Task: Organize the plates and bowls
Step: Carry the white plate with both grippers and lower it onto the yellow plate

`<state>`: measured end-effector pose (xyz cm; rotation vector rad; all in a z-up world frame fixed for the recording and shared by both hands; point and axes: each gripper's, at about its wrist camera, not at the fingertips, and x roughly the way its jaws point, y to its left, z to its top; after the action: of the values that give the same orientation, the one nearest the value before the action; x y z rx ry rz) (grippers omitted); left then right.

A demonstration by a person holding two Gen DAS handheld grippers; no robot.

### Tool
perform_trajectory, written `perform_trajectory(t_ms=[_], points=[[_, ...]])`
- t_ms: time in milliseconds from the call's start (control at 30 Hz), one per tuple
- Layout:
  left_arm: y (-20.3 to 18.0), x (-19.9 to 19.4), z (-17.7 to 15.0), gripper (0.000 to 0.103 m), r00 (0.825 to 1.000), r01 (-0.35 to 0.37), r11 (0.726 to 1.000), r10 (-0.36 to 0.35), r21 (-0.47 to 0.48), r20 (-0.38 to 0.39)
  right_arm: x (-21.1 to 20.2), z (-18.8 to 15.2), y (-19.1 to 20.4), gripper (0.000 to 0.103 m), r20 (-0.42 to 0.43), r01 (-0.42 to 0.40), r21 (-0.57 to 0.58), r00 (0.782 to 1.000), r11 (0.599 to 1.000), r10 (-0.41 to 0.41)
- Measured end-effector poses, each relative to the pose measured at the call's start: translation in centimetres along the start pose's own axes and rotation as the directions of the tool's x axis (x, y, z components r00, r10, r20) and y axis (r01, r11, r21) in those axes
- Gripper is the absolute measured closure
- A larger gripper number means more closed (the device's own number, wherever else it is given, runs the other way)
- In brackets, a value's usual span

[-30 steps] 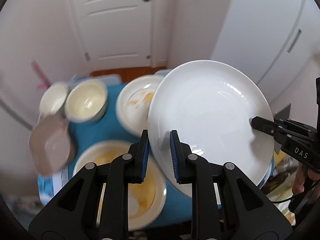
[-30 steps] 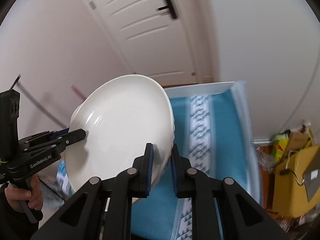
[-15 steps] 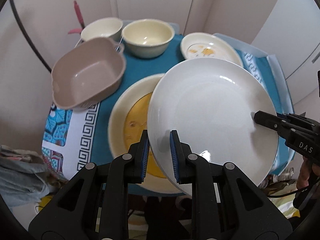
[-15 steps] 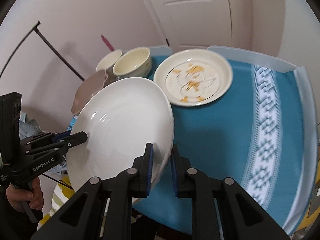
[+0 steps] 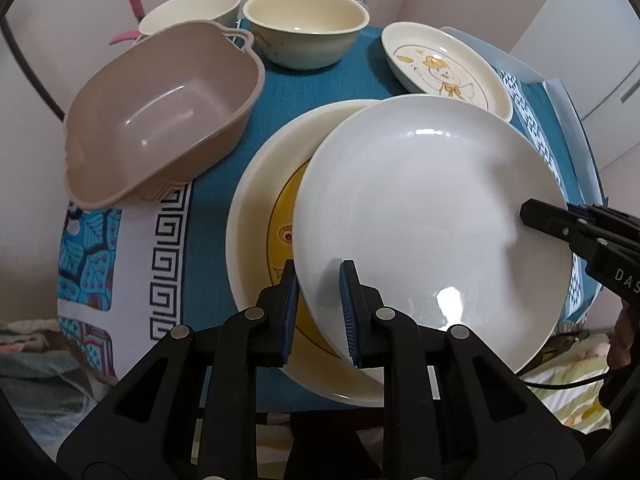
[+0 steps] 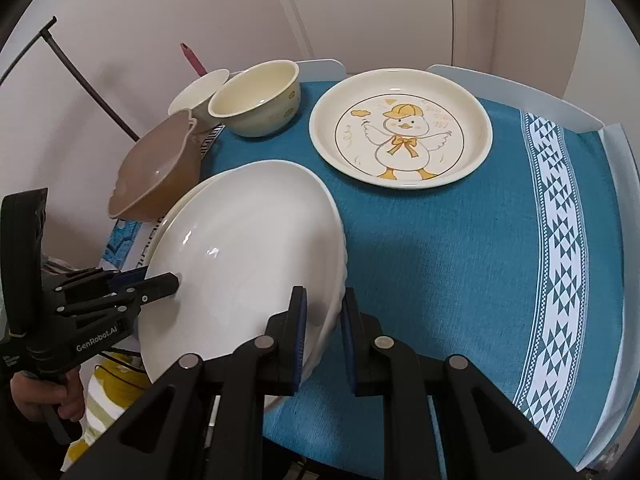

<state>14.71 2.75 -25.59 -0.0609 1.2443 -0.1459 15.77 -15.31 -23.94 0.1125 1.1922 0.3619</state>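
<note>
Both grippers have swung down from facing the door and wall, carrying the white plate [image 5: 432, 216] low over the table [image 6: 460, 264], where it now hangs partly above the yellow-patterned plate [image 5: 260, 216].

Farthest left, the brown basin [image 5: 160, 120] leans over the table's edge, with a white bowl [image 5: 192, 10] and a cream bowl [image 5: 306, 26] behind it. Next comes the left gripper [image 5: 318, 308], clenched on the white plate's near rim, one pad under and one over. Across the plate, the right gripper [image 6: 322, 336] pinches the opposite rim the same way. A two-sided hold probably keeps so wide and smooth a plate from tipping or slipping, and its position suggests it is meant to stack on the plate beneath. Both grippers point steeply downward; the plate tilts slightly. Whether it already touches the lower plate I cannot tell. Farthest right, the duck plate [image 6: 400, 128] lies apart on the blue cloth.
</note>
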Motion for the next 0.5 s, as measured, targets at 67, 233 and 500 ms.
perform_trajectory(t_ms=[67,233,500], points=[[0.1,0.3,0.1,0.085,1.0,0.001,1.0,-0.001,0.012,-0.007,0.2,0.1,0.3,0.088,0.001,0.018,-0.007,1.0,1.0,-0.018],[0.2,0.8,0.2,0.085,1.0,-0.011,0.998,0.012,0.055,-0.019,0.5,0.0,0.7,0.088,0.005,0.05,-0.008,0.999,0.999,-0.05],[-0.4,1.1,0.7,0.085,1.0,-0.017,0.994,0.019,0.103,-0.021,0.8,0.0,0.9,0.088,0.008,0.076,-0.002,0.997,0.997,-0.076]])
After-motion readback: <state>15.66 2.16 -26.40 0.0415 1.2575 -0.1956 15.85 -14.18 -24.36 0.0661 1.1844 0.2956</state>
